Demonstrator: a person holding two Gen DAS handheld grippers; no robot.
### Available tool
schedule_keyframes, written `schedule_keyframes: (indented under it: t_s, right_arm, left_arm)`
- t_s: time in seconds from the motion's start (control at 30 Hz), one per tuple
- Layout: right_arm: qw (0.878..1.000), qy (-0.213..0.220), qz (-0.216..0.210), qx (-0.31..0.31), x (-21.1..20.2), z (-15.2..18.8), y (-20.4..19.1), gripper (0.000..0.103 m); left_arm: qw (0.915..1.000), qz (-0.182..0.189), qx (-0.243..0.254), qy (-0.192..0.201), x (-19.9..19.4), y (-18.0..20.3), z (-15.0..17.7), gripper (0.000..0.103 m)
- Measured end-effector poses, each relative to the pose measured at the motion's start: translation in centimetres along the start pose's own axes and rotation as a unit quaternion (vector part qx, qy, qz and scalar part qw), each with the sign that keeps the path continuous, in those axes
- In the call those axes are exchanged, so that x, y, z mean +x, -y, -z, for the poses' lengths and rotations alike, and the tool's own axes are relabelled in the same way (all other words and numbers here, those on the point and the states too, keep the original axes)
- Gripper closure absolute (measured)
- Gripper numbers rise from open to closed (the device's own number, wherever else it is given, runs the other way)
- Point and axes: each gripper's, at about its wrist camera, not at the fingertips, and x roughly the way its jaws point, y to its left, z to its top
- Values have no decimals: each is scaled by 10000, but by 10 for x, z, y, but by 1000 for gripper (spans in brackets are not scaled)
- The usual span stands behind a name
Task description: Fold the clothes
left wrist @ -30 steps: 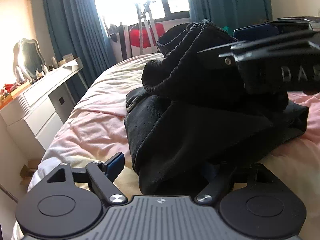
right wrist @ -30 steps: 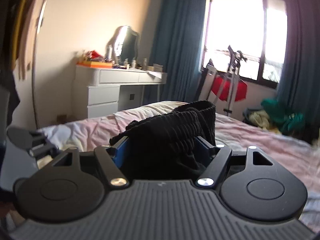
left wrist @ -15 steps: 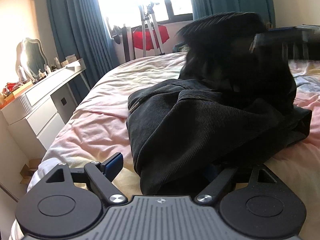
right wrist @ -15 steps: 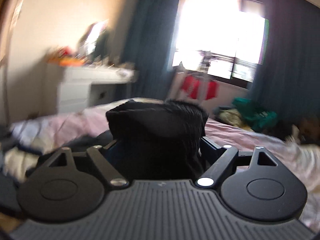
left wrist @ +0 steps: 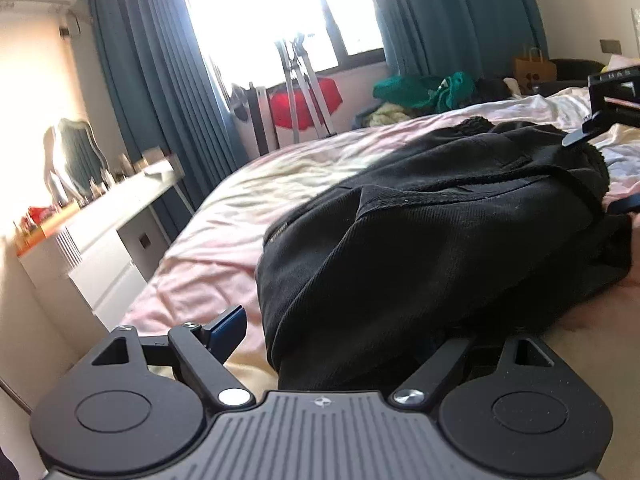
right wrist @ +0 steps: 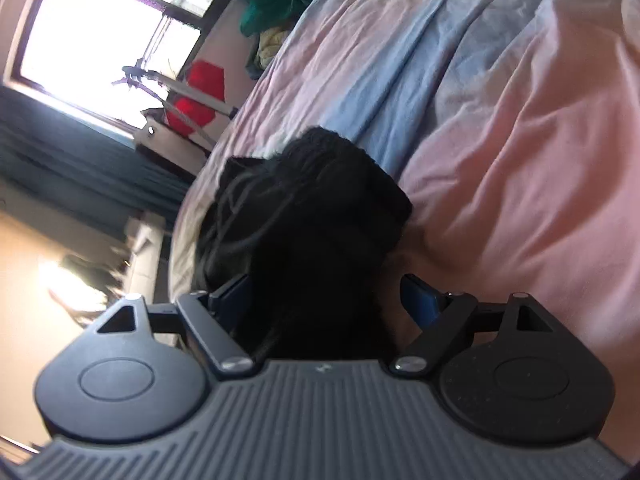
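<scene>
A black garment (left wrist: 432,236) lies in a folded heap on the pink bed sheet (left wrist: 224,240). My left gripper (left wrist: 332,332) is open at the heap's near edge; its left finger (left wrist: 228,324) is beside the cloth and the right finger is hidden under it. In the right wrist view, rolled sideways, my right gripper (right wrist: 328,300) stands open around the garment's ribbed end (right wrist: 312,208), which lies on the sheet (right wrist: 520,160). The right gripper's body (left wrist: 612,96) shows at the far right of the left wrist view, above the heap.
A white dresser (left wrist: 92,236) with a mirror stands left of the bed. Teal curtains (left wrist: 152,92) flank a bright window. A tripod and red item (left wrist: 304,96) and a pile of green clothes (left wrist: 424,88) sit beyond the bed's far end.
My right gripper carried the ribbed end from high over the heap down to the right, rolled sideways, and opened. The cloth now lies flat across the heap. The left gripper stayed put.
</scene>
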Motion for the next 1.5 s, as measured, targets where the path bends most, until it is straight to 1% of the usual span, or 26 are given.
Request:
schedule_keyframes:
  t_s: [0.13,0.17,0.2,0.27,0.3,0.33,0.43,0.5,0.6,0.67,0.77,0.8,0.83,0.87,0.9,0.93,1.0,1.07,1.13,1.17,1.23,1.3,1.33,1.37,1.43,1.5]
  right_arm:
    - [9999,-17,-84,-69,12,3,-2,20]
    - [9999,-33,-141,-30,16,3,-4,23]
    - [9998,-31,-199,8,16,1,-3,31]
    - [9997,46,-239,-27,11,-1,-4,43]
    - [9996,55,-232,-115,8,-2,-7,55]
    - [9994,36,-272,-207,2,-2,-11,61]
    - [9979,-62,-491,-424,-17,3,-22,67]
    - [9973,-144,-450,-564,-23,9,-26,67]
    - [9957,-259,-139,-882,-21,20,-27,65]
    - [9919,-236,20,-1246,-17,27,-31,62]
    - [9838,-255,150,-1768,-17,33,-39,54]
    - [9825,-264,198,-1835,-16,34,-39,48]
    - [9818,-273,258,-1862,-14,35,-39,37]
    - [9811,-283,319,-1889,-12,36,-39,31]
    - [9803,-292,379,-1916,-10,36,-40,20]
    - [9796,-323,415,-1942,-8,37,-38,15]
    - [9830,-493,321,-1737,1,36,-29,16]
    - [9884,-723,50,-1333,14,31,-18,15]
    - [9900,-871,-272,-1073,28,26,-11,3]
    - [9877,-958,-409,-1162,36,24,-11,2]
    - [9831,-1124,-542,-1342,48,22,-13,1]
    - [9827,-1178,-706,-1241,49,21,-12,1]
    - [9834,-1163,-801,-1141,47,21,-10,5]
    - [9841,-1128,-828,-1094,44,21,-9,9]
    - [9848,-1054,-718,-1182,38,22,-11,25]
    - [9845,-989,-625,-1309,34,24,-12,35]
  left_arm:
    - [9994,-174,-43,309,0,0,-1,16]
    - [9991,-183,-165,352,0,-3,-3,15]
    - [9986,-179,-327,377,-2,-8,-3,15]
    - [9970,-132,-651,392,-3,-19,-5,15]
    - [9960,-136,-797,385,-4,-23,-6,15]
    - [9948,-160,-931,383,-5,-28,-7,15]
    - [9900,-293,-1338,333,-8,-42,-9,15]
    - [9846,-213,-1729,166,-7,-54,-8,15]
    - [9758,-14,-2170,-278,0,-68,-3,14]
    - [9729,27,-2271,-436,2,-72,0,14]
    - [9734,25,-2244,-454,1,-73,-2,14]
    - [9738,25,-2229,-458,1,-73,-2,14]
    - [9735,32,-2239,-471,2,-73,-1,14]
    - [9727,47,-2270,-486,2,-72,0,14]
    - [9718,63,-2303,-500,3,-71,1,14]
    - [9707,84,-2346,-511,4,-72,1,14]
    - [9694,101,-2397,-522,5,-72,1,13]
    - [9702,66,-2369,-500,5,-71,1,13]
    - [9714,40,-2325,-483,5,-70,0,12]
    - [9709,46,-2342,-493,5,-70,0,12]
    - [9706,51,-2352,-505,5,-70,0,12]
    - [9704,54,-2359,-508,4,-71,0,12]
    - [9701,60,-2368,-518,4,-71,-1,12]
    - [9699,71,-2377,-525,3,-71,-1,13]
    - [9713,134,-2325,-479,-2,-71,-6,14]
    - [9770,199,-2080,-414,-15,-69,-14,14]
